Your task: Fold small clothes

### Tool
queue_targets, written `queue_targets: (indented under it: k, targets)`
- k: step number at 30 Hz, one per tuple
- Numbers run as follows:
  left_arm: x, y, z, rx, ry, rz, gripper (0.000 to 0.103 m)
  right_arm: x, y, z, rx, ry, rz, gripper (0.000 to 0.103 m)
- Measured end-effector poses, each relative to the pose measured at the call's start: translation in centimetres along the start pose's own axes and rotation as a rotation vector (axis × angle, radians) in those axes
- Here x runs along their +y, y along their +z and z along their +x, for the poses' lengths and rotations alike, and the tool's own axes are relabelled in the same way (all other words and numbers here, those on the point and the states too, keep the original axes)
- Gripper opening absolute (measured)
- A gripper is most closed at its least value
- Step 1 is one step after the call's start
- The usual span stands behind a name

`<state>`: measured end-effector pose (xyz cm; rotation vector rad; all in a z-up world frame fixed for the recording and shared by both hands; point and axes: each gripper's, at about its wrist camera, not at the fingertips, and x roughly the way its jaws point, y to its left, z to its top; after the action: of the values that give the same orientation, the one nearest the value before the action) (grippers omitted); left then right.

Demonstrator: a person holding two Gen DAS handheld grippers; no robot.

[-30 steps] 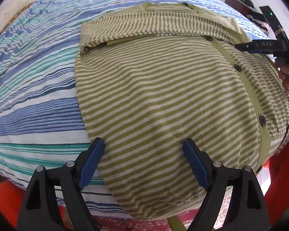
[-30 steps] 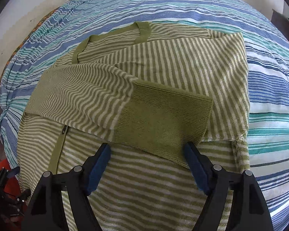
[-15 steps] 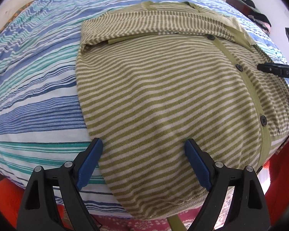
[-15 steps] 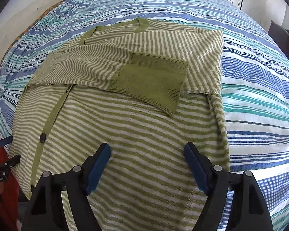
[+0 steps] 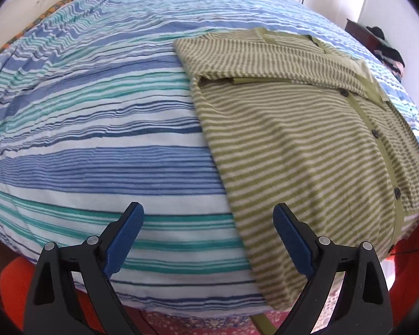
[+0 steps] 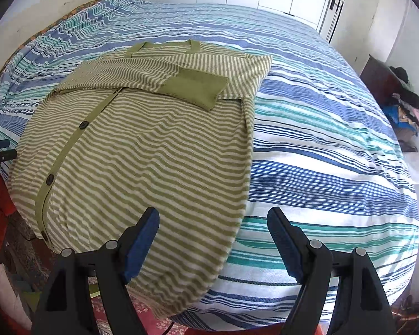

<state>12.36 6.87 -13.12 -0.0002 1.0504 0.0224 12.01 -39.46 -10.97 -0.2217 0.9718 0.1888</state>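
On the bed, near its front edge, the cardigan lies flat and buttoned, hem toward me, with both sleeves already crossed over the chest so its outline is a plain rectangle ready to fold. The top sleeve's plain green cuff rests near the right shoulder. My left gripper hovers off the cardigan's left side edge, its jaws opening with only the bedspread and that edge below them, nothing gripped. My right gripper hangs over the right hem corner, jaws wide and empty, the cardigan's edge running between them. I judge I've set the two apart like this so each can take one bottom corner and carry the hem up toward the collar.
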Motion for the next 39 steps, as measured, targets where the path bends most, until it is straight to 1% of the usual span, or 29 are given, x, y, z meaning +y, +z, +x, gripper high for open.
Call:
queue_targets:
  k: [1,2,3,5,6,7,9,10,11,12,13,15,17,19,20,23,27,34,39]
  targets:
    - [1.3,1.3,0.9,-0.010,0.024,-0.016,0.094,0.1,-0.2,-1.0,-0.037,-0.051,0.000,0.082]
    - [2.6,2.6,1.8,-0.022,0.049,-0.028,0.094,0.3,-0.4,-1.9,-0.075,-0.102,0.000,0.088]
    - [4.0,4.0,2.8,-0.041,0.082,-0.035,0.094,0.7,-0.6,-2.6,-0.110,-0.150,-0.002,0.092]
    - [6.2,6.5,4.9,-0.082,0.155,-0.030,0.094,1.5,-0.8,-3.6,-0.159,-0.227,-0.016,0.092]
    - [7.2,7.7,5.9,-0.096,0.170,-0.017,0.094,1.8,-0.7,-3.8,-0.166,-0.247,-0.019,0.092]
    - [8.0,8.9,7.1,-0.098,0.167,-0.001,0.095,1.9,-0.4,-4.0,-0.163,-0.254,-0.015,0.092]
    - [9.8,10.7,9.7,-0.070,0.136,0.011,0.102,2.2,0.5,-4.2,-0.129,-0.229,0.022,0.092]
    - [10.7,11.2,10.9,-0.063,0.113,0.007,0.103,2.5,0.9,-4.5,-0.117,-0.192,0.061,0.092]
    - [11.5,11.2,11.7,-0.070,0.069,0.000,0.103,3.0,1.3,-4.7,-0.117,-0.145,0.105,0.092]
    - [12.2,11.0,12.2,-0.069,0.025,-0.020,0.103,3.8,1.7,-4.9,-0.121,-0.109,0.143,0.092]
    - [12.6,10.9,12.1,-0.081,0.002,-0.045,0.103,4.9,2.0,-4.8,-0.120,-0.085,0.168,0.092]
    - [12.5,10.4,11.6,-0.109,0.010,-0.035,0.103,7.5,2.5,-3.9,-0.105,-0.025,0.195,0.092]
    - [12.2,10.2,11.5,-0.113,0.015,-0.030,0.103,10.7,2.9,-2.5,-0.074,0.049,0.204,0.092]
    - [12.5,10.3,11.6,-0.107,0.004,-0.039,0.103,13.6,3.5,-1.0,-0.032,0.106,0.162,0.092]
    - [12.5,10.2,11.5,-0.108,0.002,-0.040,0.103,15.1,3.9,-0.4,-0.015,0.119,0.124,0.092]
    - [12.2,10.8,11.9,-0.106,0.014,-0.031,0.103,18.5,4.7,0.2,-0.005,0.141,0.027,0.092]
    - [12.4,10.9,11.9,-0.105,0.011,-0.033,0.103,21.1,5.4,0.4,0.001,0.153,-0.004,0.092]
    - [12.4,10.9,12.0,-0.105,0.012,-0.033,0.103,24.9,6.0,2.8,0.101,0.149,-0.069,0.092]
    - [12.4,10.9,12.0,-0.105,0.012,-0.033,0.103,27.3,6.3,3.5,0.150,0.139,-0.151,0.092]
